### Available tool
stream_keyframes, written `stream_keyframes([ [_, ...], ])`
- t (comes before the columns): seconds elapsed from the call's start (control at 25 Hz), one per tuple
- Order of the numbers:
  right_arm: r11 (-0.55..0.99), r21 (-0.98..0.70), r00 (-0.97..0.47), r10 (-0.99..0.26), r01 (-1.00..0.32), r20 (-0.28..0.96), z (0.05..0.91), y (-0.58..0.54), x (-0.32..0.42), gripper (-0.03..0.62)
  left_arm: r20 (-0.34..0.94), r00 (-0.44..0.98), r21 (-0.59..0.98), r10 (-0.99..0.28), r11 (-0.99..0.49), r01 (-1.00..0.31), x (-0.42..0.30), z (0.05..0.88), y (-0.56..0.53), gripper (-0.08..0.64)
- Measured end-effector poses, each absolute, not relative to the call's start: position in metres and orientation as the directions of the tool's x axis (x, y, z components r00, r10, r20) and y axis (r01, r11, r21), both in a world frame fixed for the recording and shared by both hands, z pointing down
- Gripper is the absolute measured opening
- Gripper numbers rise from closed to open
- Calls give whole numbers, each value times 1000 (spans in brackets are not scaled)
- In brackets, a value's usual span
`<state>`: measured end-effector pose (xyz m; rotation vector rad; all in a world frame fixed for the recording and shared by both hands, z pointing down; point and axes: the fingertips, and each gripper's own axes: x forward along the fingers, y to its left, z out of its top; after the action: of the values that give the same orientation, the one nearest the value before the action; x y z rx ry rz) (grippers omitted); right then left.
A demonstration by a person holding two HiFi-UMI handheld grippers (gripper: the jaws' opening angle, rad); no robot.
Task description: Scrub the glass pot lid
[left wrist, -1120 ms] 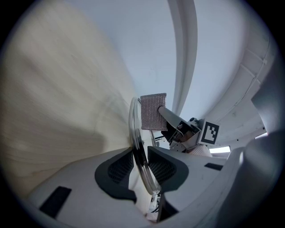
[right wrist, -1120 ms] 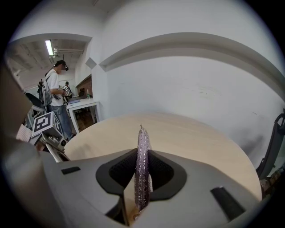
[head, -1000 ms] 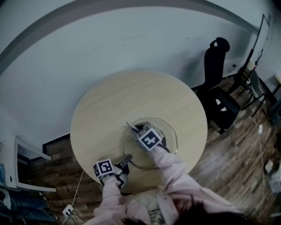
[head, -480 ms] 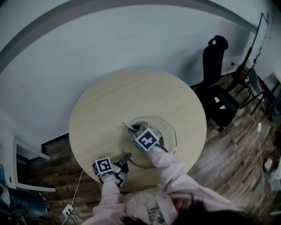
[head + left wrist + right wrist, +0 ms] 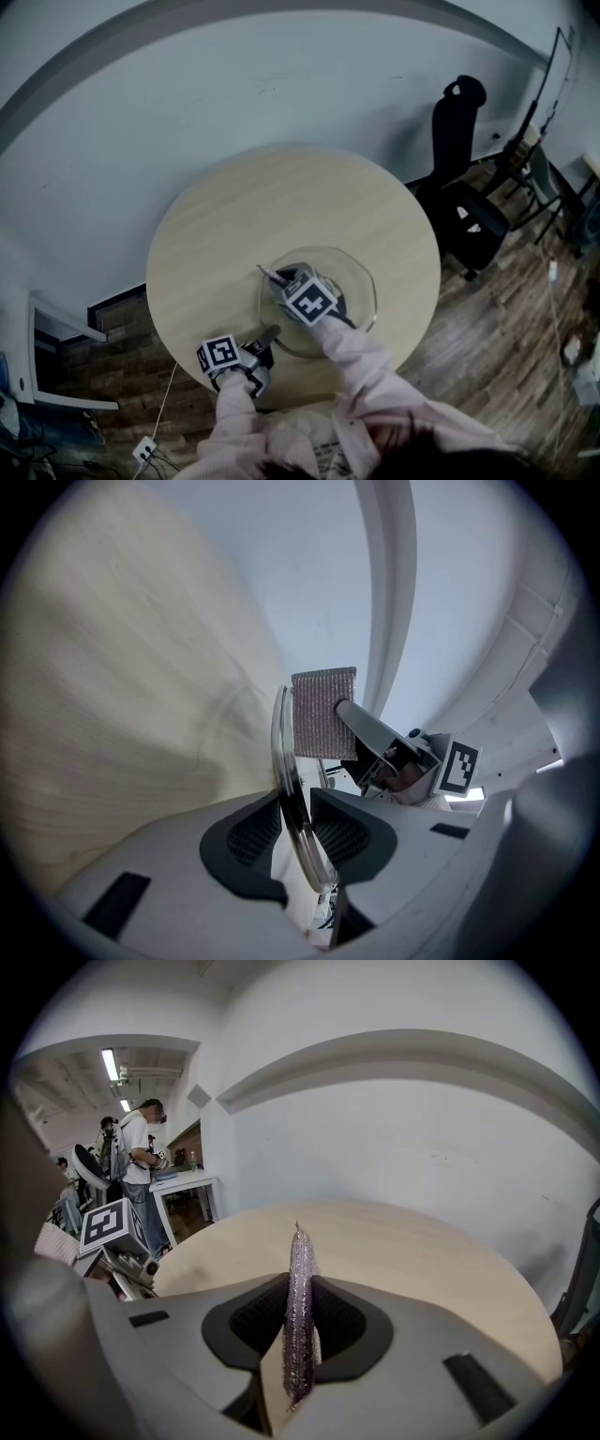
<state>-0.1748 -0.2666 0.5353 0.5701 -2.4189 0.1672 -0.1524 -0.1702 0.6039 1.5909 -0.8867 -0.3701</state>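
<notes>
A round glass pot lid [image 5: 360,283] lies on the pale round wooden table [image 5: 281,206], towards its near side. My left gripper [image 5: 270,336] is shut on the lid's near-left edge; in the left gripper view the metal rim [image 5: 280,747] runs between both pads [image 5: 251,829]. My right gripper [image 5: 286,279] hangs over the lid's left part, shut on a grey-purple scrub pad [image 5: 300,1279] seen edge-on. The left gripper view shows that pad [image 5: 323,714] flat against the lid's rim, with the right gripper [image 5: 349,712] behind it.
A black office chair [image 5: 466,178] stands to the table's right on the wood floor. The white wall is beyond the table. The right gripper view shows the left gripper's marker cube [image 5: 112,1225], a person [image 5: 141,1162] and a white desk [image 5: 183,1182] far left.
My right gripper has slid a little to the left across the lid with the pad in it. The left gripper and the lid have stayed put.
</notes>
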Motion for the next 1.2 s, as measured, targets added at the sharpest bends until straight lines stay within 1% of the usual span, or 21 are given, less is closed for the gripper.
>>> stream_keyframes([
  [0.36,899,37,-696,-364,-437,619,535,-259,-171,74,234,656,944,-717,7,-329,-150,605,-170,95],
  [1.2,921,-14,-741,-303,-389,599,531,-235,-181,74,224,664,949,-713,6,-315,-149,606,-168,95],
])
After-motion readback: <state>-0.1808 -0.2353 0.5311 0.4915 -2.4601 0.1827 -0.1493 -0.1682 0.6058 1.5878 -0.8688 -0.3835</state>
